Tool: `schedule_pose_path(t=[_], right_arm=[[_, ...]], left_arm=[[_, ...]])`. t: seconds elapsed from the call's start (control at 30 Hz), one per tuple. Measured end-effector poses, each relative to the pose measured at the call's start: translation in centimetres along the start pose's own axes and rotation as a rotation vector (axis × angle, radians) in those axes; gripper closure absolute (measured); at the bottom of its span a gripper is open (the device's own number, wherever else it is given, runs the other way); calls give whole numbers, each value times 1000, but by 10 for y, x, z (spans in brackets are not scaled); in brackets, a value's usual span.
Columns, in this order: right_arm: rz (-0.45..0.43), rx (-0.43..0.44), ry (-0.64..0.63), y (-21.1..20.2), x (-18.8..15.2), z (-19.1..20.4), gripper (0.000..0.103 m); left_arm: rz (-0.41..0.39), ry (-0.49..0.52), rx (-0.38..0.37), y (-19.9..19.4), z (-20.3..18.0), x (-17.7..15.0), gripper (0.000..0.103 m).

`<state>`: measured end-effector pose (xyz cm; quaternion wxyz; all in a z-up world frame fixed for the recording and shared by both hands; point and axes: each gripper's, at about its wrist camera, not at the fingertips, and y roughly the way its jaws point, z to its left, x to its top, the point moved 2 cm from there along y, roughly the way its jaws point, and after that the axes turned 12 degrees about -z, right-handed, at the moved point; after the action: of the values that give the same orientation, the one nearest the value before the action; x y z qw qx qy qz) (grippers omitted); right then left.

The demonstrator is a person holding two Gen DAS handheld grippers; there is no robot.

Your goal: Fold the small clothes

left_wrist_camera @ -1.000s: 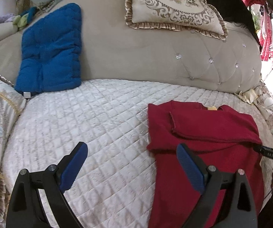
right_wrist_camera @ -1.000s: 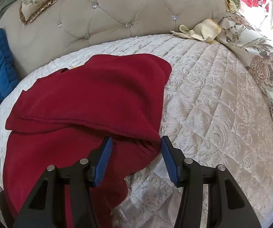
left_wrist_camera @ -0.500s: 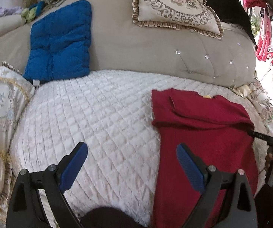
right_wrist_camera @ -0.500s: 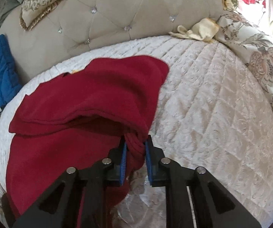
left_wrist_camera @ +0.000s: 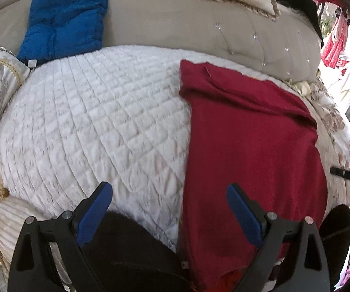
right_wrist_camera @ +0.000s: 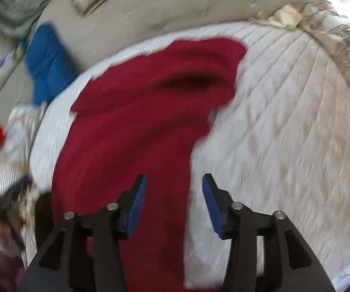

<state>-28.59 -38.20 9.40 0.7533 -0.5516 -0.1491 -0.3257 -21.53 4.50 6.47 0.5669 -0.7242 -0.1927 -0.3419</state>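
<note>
Red garment: lies partly folded on the white quilted bed cover, sleeves turned in across the chest, collar end toward the beige tufted headboard; a blue cushion leans against that headboard, well apart. Left gripper: jaws spread wide and empty above the garment's left edge and the bare cover beside it. Right gripper: jaws opening, nothing pressed between the pads, above the garment's right edge in a motion-blurred view.
</note>
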Motion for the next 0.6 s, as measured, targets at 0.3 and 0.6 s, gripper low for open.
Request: schedule_pose_path(t=[0.3,0.6], right_arm=[[-43,-106,-104,-3,-52,17,103],[2,-84,-47,-21,-65,1,94]], left_arm=[[16,-28,-10,-4,-2,-13,6],[73,-7,-2,7,-10,-33,6]])
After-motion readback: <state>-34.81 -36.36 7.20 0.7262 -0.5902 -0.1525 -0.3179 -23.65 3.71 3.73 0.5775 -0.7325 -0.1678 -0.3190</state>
